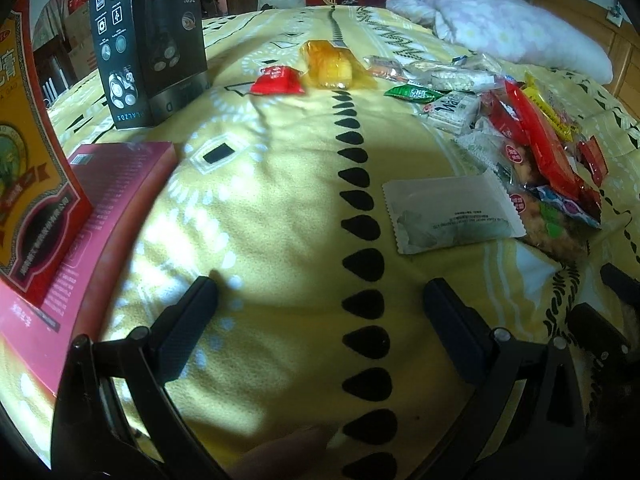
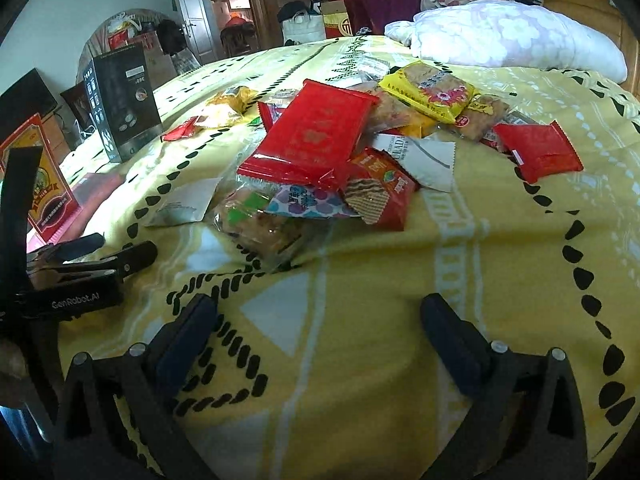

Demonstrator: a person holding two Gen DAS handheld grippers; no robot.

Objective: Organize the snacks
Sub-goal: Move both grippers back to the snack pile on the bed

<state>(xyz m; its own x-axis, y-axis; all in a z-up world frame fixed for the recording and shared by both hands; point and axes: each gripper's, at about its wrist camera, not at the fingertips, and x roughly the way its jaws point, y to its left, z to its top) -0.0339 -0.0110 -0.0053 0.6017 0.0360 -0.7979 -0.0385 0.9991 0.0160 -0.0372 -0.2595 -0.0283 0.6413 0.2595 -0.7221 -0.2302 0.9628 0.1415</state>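
A heap of snack packets (image 2: 332, 148) lies on the yellow patterned bedspread (image 2: 360, 320); a large red packet (image 2: 316, 136) tops it, with a yellow packet (image 2: 428, 90) behind and a red one (image 2: 538, 152) apart at the right. In the left wrist view the heap (image 1: 532, 152) sits at the right, a white sachet (image 1: 452, 212) lies nearer, and a small red packet (image 1: 276, 80) and a yellow packet (image 1: 330, 64) lie farther back. My right gripper (image 2: 320, 316) is open over bare blanket just short of the heap. My left gripper (image 1: 320, 296) is open, nothing between its fingers.
A black product box (image 1: 148, 40) stands at the back left. A red and yellow box (image 1: 28, 148) rests on a flat pink box (image 1: 100, 208) at the left. A pale pillow (image 2: 516, 36) lies at the head of the bed. The left gripper's body (image 2: 80, 276) shows at the right wrist view's left.
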